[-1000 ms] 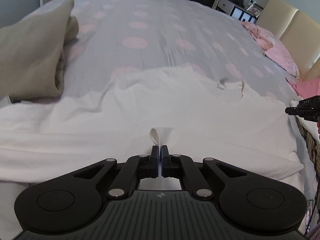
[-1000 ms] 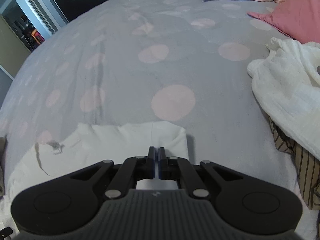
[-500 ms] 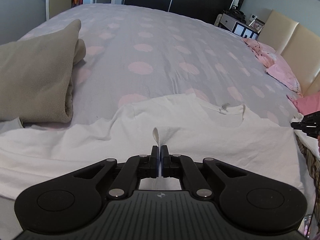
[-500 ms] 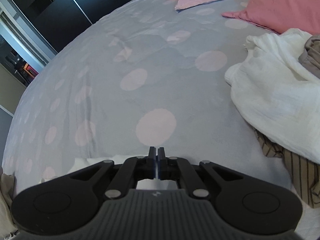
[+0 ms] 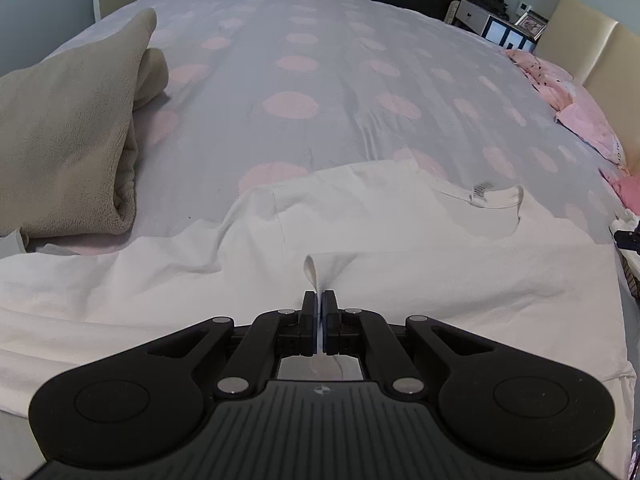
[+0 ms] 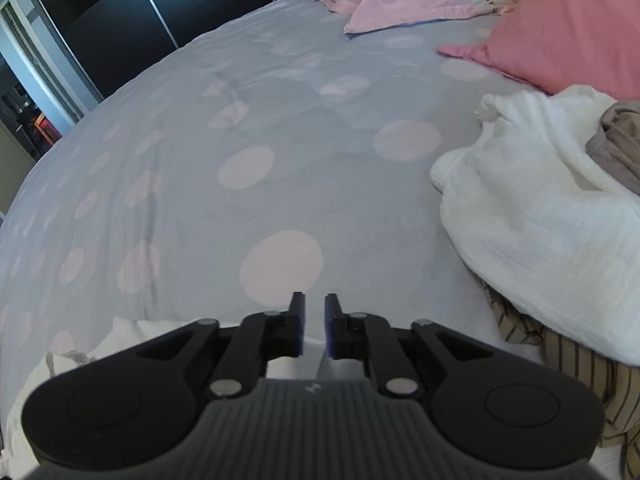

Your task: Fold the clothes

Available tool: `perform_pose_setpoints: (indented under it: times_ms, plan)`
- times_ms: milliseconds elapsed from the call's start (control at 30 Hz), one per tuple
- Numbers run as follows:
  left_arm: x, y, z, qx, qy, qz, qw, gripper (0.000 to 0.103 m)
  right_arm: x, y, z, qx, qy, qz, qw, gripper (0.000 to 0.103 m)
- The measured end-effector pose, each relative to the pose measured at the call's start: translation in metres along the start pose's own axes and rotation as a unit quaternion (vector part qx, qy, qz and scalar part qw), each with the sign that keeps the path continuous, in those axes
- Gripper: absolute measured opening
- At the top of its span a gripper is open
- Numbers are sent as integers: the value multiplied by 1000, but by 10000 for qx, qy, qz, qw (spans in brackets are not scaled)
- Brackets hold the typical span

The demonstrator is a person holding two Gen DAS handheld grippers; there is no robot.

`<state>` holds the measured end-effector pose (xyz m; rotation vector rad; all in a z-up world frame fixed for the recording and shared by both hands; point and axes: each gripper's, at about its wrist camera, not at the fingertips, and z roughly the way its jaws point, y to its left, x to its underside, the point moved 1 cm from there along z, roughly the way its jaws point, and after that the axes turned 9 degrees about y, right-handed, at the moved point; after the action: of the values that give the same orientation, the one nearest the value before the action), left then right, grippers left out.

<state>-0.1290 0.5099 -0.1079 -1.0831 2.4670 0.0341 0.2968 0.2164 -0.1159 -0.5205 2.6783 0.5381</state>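
On the near edge of the bed: white T-shirt (image 5: 400, 280) lies spread flat on the spotted bedcover (image 5: 320, 80), collar (image 5: 500, 200) toward the far right.
Long axis: runs left to right across the near edge; the near hem is doubled over toward the collar.
Left gripper (image 5: 319, 300): fingers together, clamped on a pinch of the folded shirt edge.
Right gripper (image 6: 314, 308): jaws opening, nothing between the tips; shirt cloth lies just under the body.
Step in hand: likely laying down a lengthwise fold, right side being let go.
Next move: probably release the left pinch, then regrip for a crosswise fold.
Surroundings: beige folded blanket (image 5: 68, 140) at left; unfolded clothes pile (image 6: 552, 220) at right.
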Motion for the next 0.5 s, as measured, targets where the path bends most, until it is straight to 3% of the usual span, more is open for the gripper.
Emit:
perform_pose_setpoints:
  times_ms: [67, 200, 300, 400, 467, 500]
  plan:
    - [0, -2, 2, -37, 32, 12, 10000, 0, 1, -7, 4, -17, 133, 110, 9998, 24]
    - [1, -4, 6, -80, 98, 31, 9999, 0, 4, -17, 18, -209, 362, 462, 9981, 25]
    - [2, -4, 6, -71, 109, 58, 9999, 0, 1, -14, 25, -285, 460, 395, 9978, 29]
    - [2, -2, 5, -54, 106, 62, 9999, 0, -2, -5, 36, -202, 893, 124, 9957, 30]
    - [2, -1, 5, -41, 113, 47, 9999, 0, -3, 2, 38, -49, 1079, -183, 9940, 21]
    - [2, -1, 6, -38, 119, 41, 9999, 0, -4, 5, 38, 13, 1143, -329, 9929, 0]
